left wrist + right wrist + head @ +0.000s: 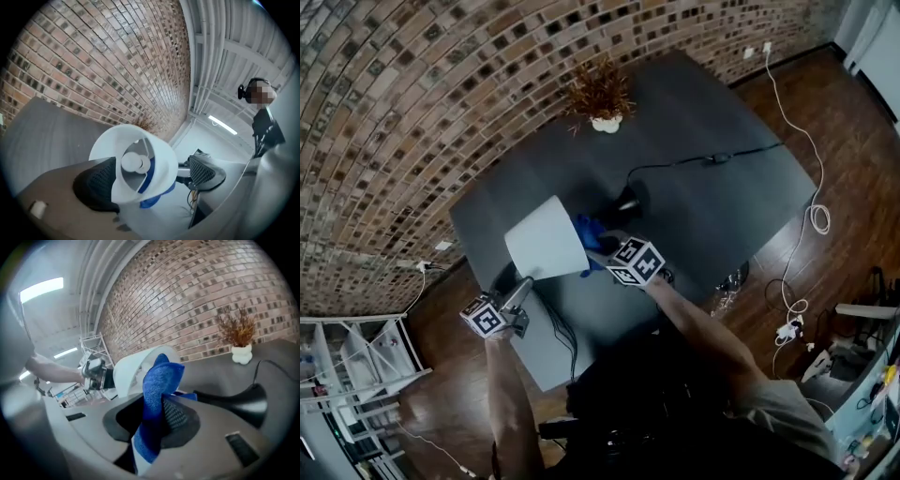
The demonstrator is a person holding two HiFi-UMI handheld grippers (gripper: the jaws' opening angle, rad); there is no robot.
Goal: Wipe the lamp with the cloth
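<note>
A lamp with a white shade (546, 239) leans over the dark table (722, 216); its black base (628, 201) rests on the tabletop. In the left gripper view the shade's open end (140, 159) faces me, bulb showing, between the wide-apart jaws of my left gripper (150, 178). The shade overlaps the left pad (96, 183) and stands apart from the right pad (205, 171). My left gripper (523, 286) is open just below the shade. My right gripper (159, 414) is shut on a blue cloth (159, 380), with the cloth (589, 232) against the shade's right side.
A dried plant in a white vase (602, 98) stands at the table's far edge by the brick wall. A black cable (703, 161) runs across the table to the lamp. A white cable (814, 214) lies on the wooden floor at right, a white rack (356, 361) at left.
</note>
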